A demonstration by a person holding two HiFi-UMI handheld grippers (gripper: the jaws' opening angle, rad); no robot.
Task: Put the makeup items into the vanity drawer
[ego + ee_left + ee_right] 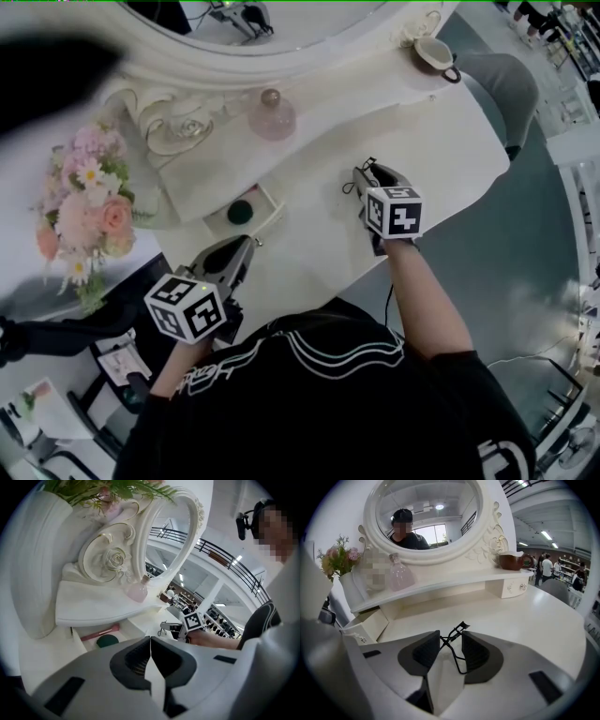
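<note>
A black eyelash curler [461,626] sits between the pads of my right gripper [451,644], just above the white vanity top [525,616]; both pads touch its thin handles. In the head view the right gripper [367,174] is at the middle of the vanity top. The small vanity drawer [268,201] stands open at the left, with a round green puff [240,211] inside. From the left gripper view a pink brush [101,632] lies beside the puff [107,641]. My left gripper [150,641] hovers just in front of the drawer, shut and empty.
A pink perfume bottle [272,114] stands on the raised shelf under the oval mirror [424,513]. A vase of flowers [89,211] is at the left, and a brown cup [434,54] at the far right end. A grey chair [506,89] stands beyond the vanity.
</note>
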